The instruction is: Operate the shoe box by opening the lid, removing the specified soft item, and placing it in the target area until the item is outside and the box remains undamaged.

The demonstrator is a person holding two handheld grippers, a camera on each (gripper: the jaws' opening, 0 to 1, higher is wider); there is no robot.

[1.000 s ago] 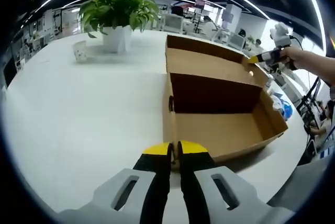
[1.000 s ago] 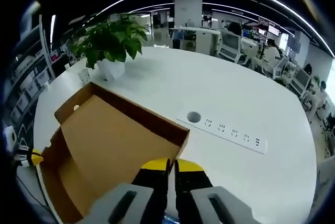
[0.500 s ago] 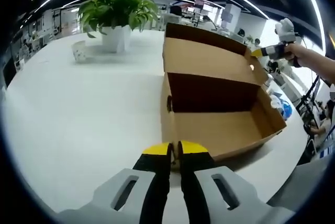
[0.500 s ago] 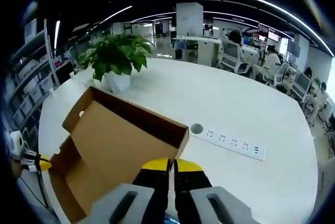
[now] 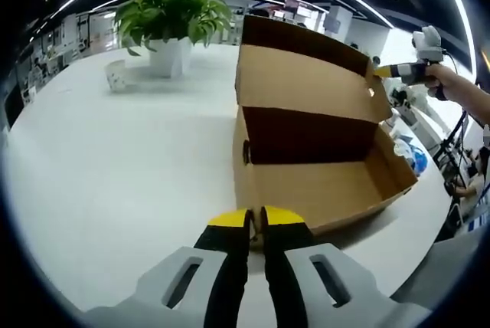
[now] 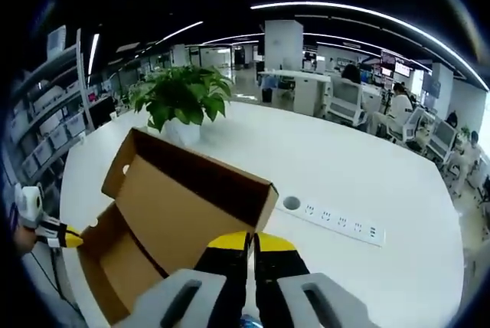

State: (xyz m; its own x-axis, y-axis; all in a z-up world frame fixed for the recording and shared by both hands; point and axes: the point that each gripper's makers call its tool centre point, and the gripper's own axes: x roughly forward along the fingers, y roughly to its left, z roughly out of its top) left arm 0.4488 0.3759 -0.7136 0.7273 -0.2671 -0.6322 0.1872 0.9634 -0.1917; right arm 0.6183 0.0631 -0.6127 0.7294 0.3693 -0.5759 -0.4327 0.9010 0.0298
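On the white table (image 5: pixel 115 167) a small cup (image 5: pixel 116 74) sits left of the potted plant (image 5: pixel 172 18). The left gripper (image 5: pixel 256 219) pinches the shoe box (image 5: pixel 321 190) near wall — jaws narrow on the cardboard. The box interior looks bare. The right gripper (image 6: pixel 249 241) — jaws pressed onto the lid (image 6: pixel 184 190) edge — holds it raised, tilted. A power strip (image 6: pixel 337 222) lies beyond.

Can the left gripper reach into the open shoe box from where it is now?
Probably yes. The left gripper sits shut at the near wall of the shoe box, and the lid is raised, leaving the top open. It must first rise over that wall.
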